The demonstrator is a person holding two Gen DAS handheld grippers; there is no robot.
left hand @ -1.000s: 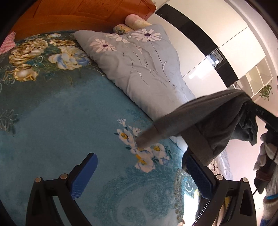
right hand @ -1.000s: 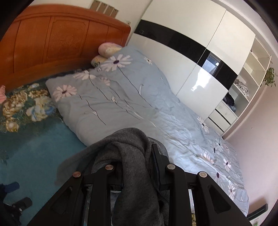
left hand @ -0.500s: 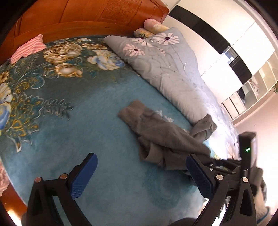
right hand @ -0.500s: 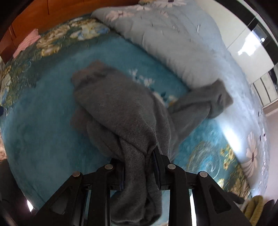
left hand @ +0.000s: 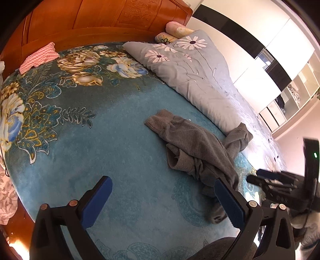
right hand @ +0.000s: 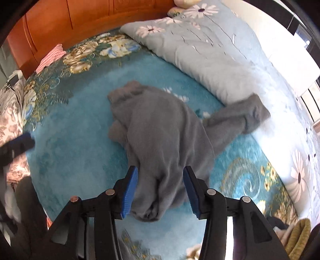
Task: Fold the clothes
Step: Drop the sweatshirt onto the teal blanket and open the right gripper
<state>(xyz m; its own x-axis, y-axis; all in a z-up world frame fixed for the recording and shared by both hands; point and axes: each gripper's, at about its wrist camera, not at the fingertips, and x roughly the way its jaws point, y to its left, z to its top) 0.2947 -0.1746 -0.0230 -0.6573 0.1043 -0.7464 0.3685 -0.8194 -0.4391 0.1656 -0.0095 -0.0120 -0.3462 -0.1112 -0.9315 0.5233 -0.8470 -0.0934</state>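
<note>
1. Right tool [right hand: 160,190]: jaws spread, straddling the near end of the grey sweater [right hand: 160,138], with a gap on each side between pad and cloth. Not pinching anything.
2. Left tool [left hand: 166,202]: jaws spread wide, nothing between them, hanging over bare teal blanket [left hand: 100,156] to the left of the sweater [left hand: 200,148].
3. Sweater lies crumpled on the blanket on the bed. One sleeve runs out toward the grey daisy quilt [right hand: 210,52], with its cuff touching the quilt edge; the other end is bunched toward the headboard [left hand: 100,18].
4. Handling, my read: thick soft knit, light, no stiffness. It will sag and drape from any single grip point, and the plush blanket likely drags on it.
5. Grip advice: pinch ribbed edges (hem, cuffs), one per tool, and spread flat before folding. Mid-body grabs will only bunch it.
</note>
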